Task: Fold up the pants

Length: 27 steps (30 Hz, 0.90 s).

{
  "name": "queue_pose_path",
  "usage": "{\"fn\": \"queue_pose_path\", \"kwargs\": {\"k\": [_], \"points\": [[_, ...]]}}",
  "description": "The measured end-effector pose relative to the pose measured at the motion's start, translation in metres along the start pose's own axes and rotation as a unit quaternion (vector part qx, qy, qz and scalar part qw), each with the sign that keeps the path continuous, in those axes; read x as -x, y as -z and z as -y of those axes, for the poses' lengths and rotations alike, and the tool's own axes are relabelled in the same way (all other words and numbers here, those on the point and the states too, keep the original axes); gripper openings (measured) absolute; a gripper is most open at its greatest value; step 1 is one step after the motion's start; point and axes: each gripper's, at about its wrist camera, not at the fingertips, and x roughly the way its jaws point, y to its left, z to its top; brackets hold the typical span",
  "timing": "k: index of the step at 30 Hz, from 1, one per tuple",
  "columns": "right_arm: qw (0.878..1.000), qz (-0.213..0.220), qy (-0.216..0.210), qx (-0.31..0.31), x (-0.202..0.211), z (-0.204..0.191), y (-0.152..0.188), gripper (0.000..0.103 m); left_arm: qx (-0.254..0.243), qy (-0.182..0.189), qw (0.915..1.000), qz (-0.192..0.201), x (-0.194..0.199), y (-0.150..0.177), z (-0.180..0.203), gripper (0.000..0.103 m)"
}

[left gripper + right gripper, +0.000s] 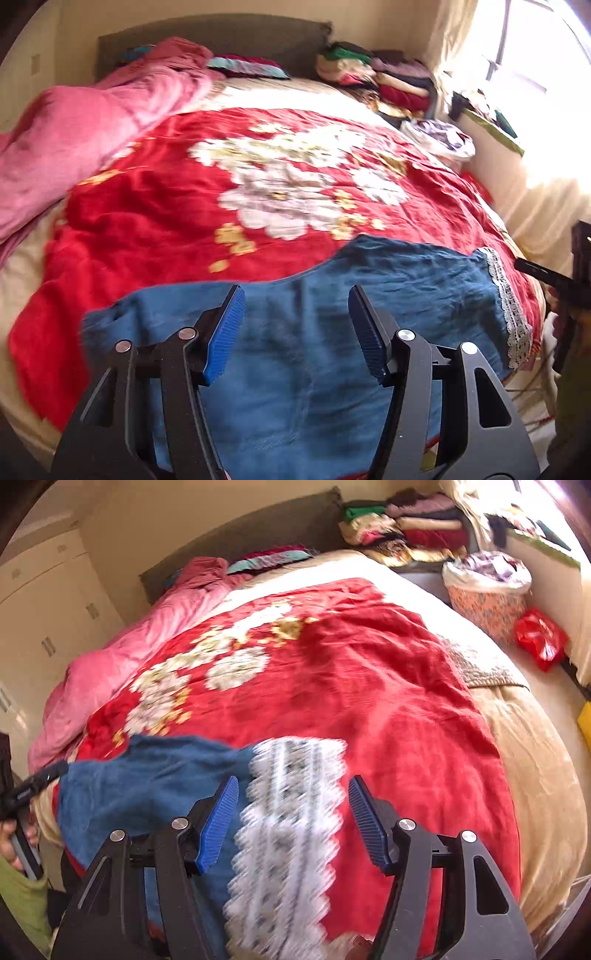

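Note:
Blue pants [388, 291] with a white lace hem [513, 314] lie spread on the red floral blanket [155, 221] at the near edge of the bed. My left gripper [295, 325] is open and empty, hovering above the blue fabric. In the right wrist view the pants [147, 786] lie at the lower left and the lace hem [291, 819] runs between the fingers of my right gripper [293, 819], which is open and holds nothing. The lace is blurred. The right gripper's tip shows at the right edge of the left wrist view [546, 277].
A pink quilt [74, 140] lies along the bed's left side. Stacked folded clothes [388, 77] sit at the head of the bed. A floral basket with a bag [487, 590] and a red bag [539, 637] stand on the floor at right. A bright window [535, 55] is at right.

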Motion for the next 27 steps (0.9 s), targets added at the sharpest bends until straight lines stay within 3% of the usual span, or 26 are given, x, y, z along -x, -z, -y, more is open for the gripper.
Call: {"fn": "queue_pose_path", "kwargs": {"k": [5, 15, 18, 19, 20, 22, 24, 27], "points": [[0.999, -0.032, -0.029, -0.025, -0.033, 0.023, -0.012, 0.047, -0.024, 0.014, 0.999, -0.034, -0.044, -0.016, 0.02, 0.05], [0.997, -0.055, -0.057, 0.004, -0.061, 0.016, -0.01, 0.045, -0.026, 0.048, 0.9948, -0.086, -0.105, -0.03, 0.031, 0.05], [0.996, -0.055, -0.073, 0.017, -0.058, 0.011, -0.007, 0.034, -0.009, 0.073, 0.9924, -0.099, -0.117, -0.027, 0.032, 0.05], [0.995, -0.056, -0.077, 0.026, -0.057, 0.008, -0.005, 0.029, -0.006, 0.083, 0.9908, -0.107, -0.12, -0.024, 0.035, 0.041], [0.994, -0.057, -0.086, 0.036, -0.055, 0.004, -0.002, 0.022, -0.009, 0.084, 0.9904, -0.109, -0.121, -0.023, 0.039, 0.024], [0.993, -0.051, -0.096, 0.053, -0.05, -0.005, 0.002, 0.016, -0.018, 0.076, 0.991, -0.109, -0.121, -0.02, 0.047, 0.011], [0.993, -0.034, -0.089, 0.073, -0.042, -0.013, 0.001, 0.015, -0.018, 0.076, 0.9915, -0.105, -0.116, -0.022, 0.047, 0.007], [0.993, 0.01, -0.065, 0.102, -0.016, -0.021, -0.014, 0.015, -0.012, 0.071, 0.9951, -0.067, -0.097, -0.034, 0.043, 0.007]]}}
